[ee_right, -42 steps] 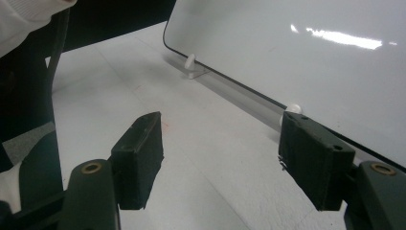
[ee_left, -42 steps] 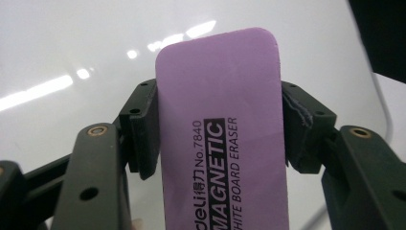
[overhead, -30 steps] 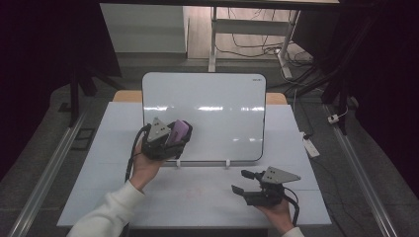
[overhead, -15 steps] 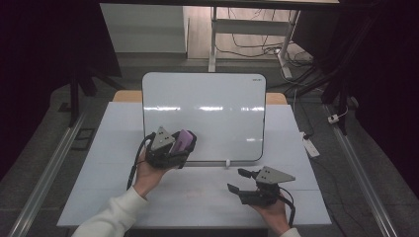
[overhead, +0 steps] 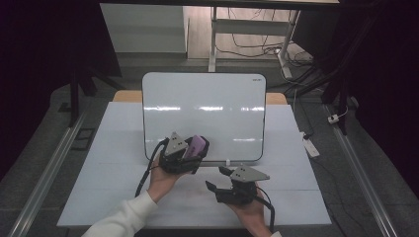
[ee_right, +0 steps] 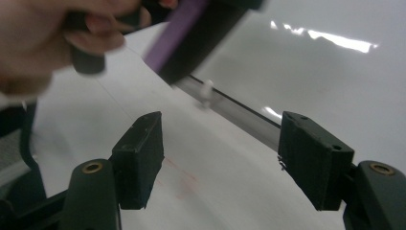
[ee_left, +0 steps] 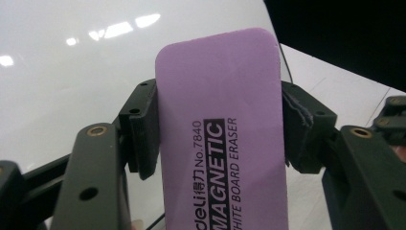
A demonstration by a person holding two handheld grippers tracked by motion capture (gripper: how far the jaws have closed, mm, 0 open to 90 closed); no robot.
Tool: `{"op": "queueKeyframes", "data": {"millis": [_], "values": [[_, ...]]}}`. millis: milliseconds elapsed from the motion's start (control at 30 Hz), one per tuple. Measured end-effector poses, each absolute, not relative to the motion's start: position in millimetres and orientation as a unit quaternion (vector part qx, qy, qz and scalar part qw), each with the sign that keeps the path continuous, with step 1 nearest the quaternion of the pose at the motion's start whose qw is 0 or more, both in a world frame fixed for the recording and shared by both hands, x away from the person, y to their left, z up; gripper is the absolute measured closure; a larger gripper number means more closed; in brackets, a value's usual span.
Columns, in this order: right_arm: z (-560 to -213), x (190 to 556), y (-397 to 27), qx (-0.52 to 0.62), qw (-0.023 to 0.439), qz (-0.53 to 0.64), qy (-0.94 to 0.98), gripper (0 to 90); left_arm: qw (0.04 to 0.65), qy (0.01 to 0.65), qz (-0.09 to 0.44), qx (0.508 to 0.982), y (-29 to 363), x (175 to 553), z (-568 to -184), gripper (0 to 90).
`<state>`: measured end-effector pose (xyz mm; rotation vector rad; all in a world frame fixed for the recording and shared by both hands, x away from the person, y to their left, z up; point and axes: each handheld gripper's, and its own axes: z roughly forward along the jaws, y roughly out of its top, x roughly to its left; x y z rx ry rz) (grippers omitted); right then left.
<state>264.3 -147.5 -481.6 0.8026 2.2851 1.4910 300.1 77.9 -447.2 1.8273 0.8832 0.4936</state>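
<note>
Left gripper (overhead: 193,150) clamped on a purple magnetic whiteboard eraser (ee_left: 222,129), both pads pressed to its long edges, held over the lower left part of the whiteboard (overhead: 207,98). Right gripper (overhead: 217,178) agape, nothing between its pads, low above the white table (overhead: 296,197) just before the whiteboard's bottom edge.

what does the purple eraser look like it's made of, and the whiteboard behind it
The flat purple rectangular eraser looks like matte foam or soft plastic: a dull, even face with rounded corners and printed lettering that reads magnetic white board eraser. The left claw clamps its edges. The glossy white rounded-corner whiteboard looks like coated, smooth sheet, since it mirrors ceiling lights as bright streaks; the core material cannot be told.
</note>
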Motion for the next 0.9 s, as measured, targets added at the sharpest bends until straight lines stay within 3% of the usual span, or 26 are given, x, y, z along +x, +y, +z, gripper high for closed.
{"op": "queueKeyframes", "data": {"millis": [667,900], "values": [[-480,264,-119,0.315,0.152,0.527,0.775,33.4,0.524,0.366,0.191,0.745,57,296,-454,39.0],[-478,265,-119,0.319,0.155,0.531,0.770,44.9,0.524,0.368,0.186,0.746,56,295,-454,38.9]]}}
